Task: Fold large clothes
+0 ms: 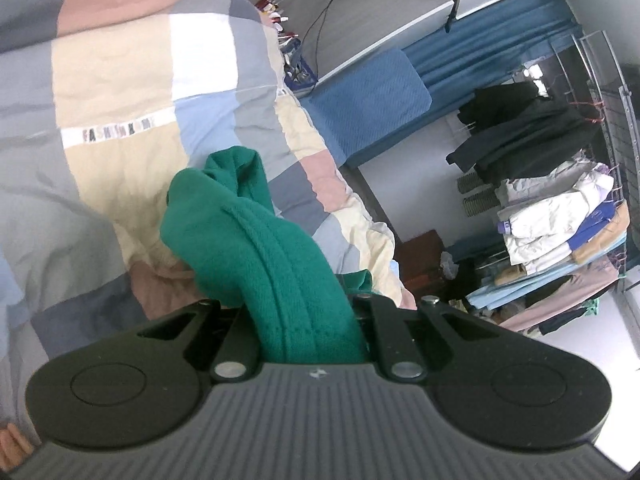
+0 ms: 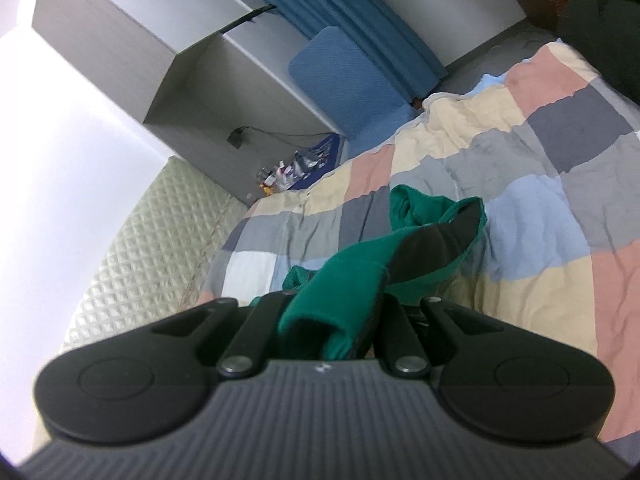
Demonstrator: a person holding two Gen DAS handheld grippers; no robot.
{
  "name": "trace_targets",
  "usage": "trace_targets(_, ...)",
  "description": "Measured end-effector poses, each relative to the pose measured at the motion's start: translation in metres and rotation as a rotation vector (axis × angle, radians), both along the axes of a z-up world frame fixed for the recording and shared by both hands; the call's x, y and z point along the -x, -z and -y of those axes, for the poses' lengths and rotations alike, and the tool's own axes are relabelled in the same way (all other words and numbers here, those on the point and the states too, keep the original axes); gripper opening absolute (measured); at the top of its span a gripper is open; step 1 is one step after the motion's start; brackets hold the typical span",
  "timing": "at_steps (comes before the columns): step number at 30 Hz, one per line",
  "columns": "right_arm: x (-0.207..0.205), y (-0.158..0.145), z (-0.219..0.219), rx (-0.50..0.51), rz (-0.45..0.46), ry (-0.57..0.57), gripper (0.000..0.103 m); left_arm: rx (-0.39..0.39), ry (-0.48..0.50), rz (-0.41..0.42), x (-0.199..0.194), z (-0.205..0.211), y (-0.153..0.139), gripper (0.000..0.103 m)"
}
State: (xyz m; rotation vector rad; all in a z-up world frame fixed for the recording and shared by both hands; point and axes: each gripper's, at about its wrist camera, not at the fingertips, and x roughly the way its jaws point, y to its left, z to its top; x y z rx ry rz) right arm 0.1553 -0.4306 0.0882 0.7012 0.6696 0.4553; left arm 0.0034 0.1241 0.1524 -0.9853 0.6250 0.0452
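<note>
Bed with patchwork duvet [image 1: 132, 80]: blocks of cream, grey, pink, pale blue and white, rumpled; fills the left of the left wrist view and the right of the right wrist view. A white strip with printed letters crosses 1 cream block.

Quilted pale headboard [image 2: 160, 236]: left of the duvet in the right wrist view.

Grey desk unit with shelf [image 2: 132, 32]: beyond the bed; a dark cable hangs down its back panel. Small bottles and clutter sit beside the duvet's far edge.

Blue curtain [image 1: 492, 40] and blue chair [image 1: 372, 108]: chair back just beside the bed's edge, curtain behind it.

Metal clothes rack [image 1: 612, 120]: right side of the left wrist view, with dark garments above and pale, folded or draped items below.

Green garment [image 1: 256, 240]: knitted or fleece fabric with stitched seams, lifted off the duvet in a bunch and stretching between the 2 grippers. A dark lining shows inside 1 fold in the right wrist view.

Left gripper [image 1: 308, 320]: clamped on a thick, seamed band of the green garment, which runs up out of the jaws and hides the fingertips.

Right gripper [image 2: 332, 316]: clenched on another folded edge of the green garment, cloth bulging between its fingers.

A fingertip shows at the lower left corner of the left wrist view.
</note>
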Motion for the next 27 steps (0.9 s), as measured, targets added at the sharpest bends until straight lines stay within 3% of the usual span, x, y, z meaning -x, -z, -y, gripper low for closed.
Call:
trace_targets(4,-0.02,0.002,-0.002,-0.006,-0.04,0.036,0.011,-0.023,0.007,-0.038,-0.036,0.001,-0.008,0.013)
trace_targets(6,-0.038,0.004,-0.006,0.014,-0.069,0.049,0.011,0.0,-0.014,-0.063,-0.06,0.0,-0.003,0.013)
trace_targets(8,-0.06,0.007,-0.01,0.028,-0.099,0.062,0.012,-0.028,-0.012,-0.089,-0.09,0.001,0.006,0.014)
trace_targets(13,-0.126,0.027,-0.02,0.049,-0.185,0.097,0.014,-0.038,0.005,-0.138,-0.156,-0.014,0.046,0.014)
trace_targets(21,-0.228,0.075,-0.052,0.063,-0.224,0.088,0.016,-0.076,0.05,-0.147,-0.265,-0.047,0.117,0.017)
trace_targets(27,-0.293,0.143,-0.065,0.095,-0.255,0.088,0.017,-0.103,0.098,-0.167,-0.341,-0.06,0.182,0.018)
